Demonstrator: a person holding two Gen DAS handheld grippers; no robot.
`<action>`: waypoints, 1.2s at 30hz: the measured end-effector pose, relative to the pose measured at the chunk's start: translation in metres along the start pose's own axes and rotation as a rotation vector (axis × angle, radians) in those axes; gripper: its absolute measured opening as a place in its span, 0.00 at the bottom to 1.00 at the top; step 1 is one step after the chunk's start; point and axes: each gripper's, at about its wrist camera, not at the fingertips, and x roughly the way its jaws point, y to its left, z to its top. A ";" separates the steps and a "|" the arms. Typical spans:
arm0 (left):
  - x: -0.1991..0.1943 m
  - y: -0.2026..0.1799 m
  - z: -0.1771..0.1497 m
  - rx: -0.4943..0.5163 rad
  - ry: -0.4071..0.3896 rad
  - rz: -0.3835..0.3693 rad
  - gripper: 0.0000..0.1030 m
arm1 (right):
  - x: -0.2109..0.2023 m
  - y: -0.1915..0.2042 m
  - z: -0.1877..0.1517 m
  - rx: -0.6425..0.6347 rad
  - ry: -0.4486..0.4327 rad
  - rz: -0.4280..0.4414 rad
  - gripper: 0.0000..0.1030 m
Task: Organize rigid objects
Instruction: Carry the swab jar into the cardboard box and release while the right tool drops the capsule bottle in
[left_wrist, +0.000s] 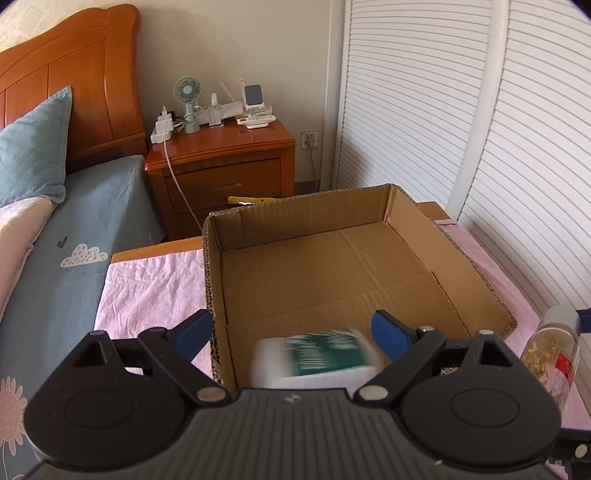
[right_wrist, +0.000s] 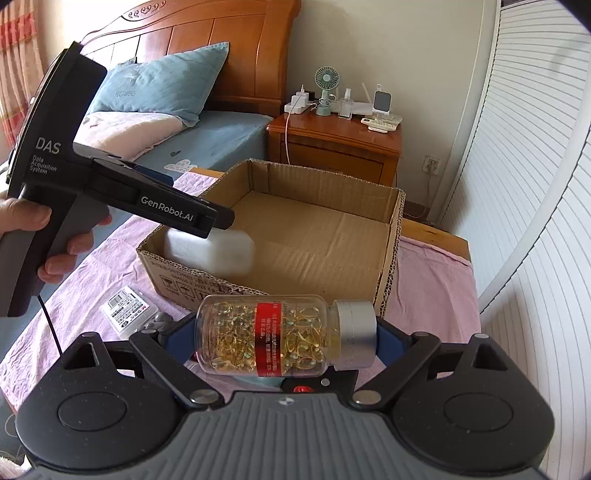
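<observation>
Left gripper (left_wrist: 293, 334) is spread wide over the cardboard box (left_wrist: 454, 254); the blurred white bottle (left_wrist: 317, 360) is seen between the fingers, untouched. Only the right wrist view shows the right gripper (right_wrist: 284, 334) clamped on the capsule bottle (right_wrist: 273, 338), held sideways just before the box.

Noted plain brown corrugated cardboard on the open box (left_wrist: 461, 258), blurred white with a green label on the small plastic bottle (left_wrist: 317, 360), and pale pink on the crumpled tablecloth (left_wrist: 155, 288). Seen too: golden capsules, a red label band and a silver cap on the clear jar (right_wrist: 284, 338). Also blue bedsheet (left_wrist: 74, 236) with white cloud print.
</observation>
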 end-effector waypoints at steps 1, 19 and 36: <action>-0.002 0.000 -0.002 -0.002 0.001 0.004 0.90 | 0.001 -0.001 0.001 0.001 -0.001 0.001 0.94; -0.078 -0.002 -0.073 -0.027 0.002 0.027 0.93 | 0.067 -0.018 0.068 0.061 0.048 -0.004 0.94; -0.090 0.004 -0.100 -0.086 0.044 0.013 0.94 | 0.093 -0.018 0.091 0.110 0.046 -0.027 1.00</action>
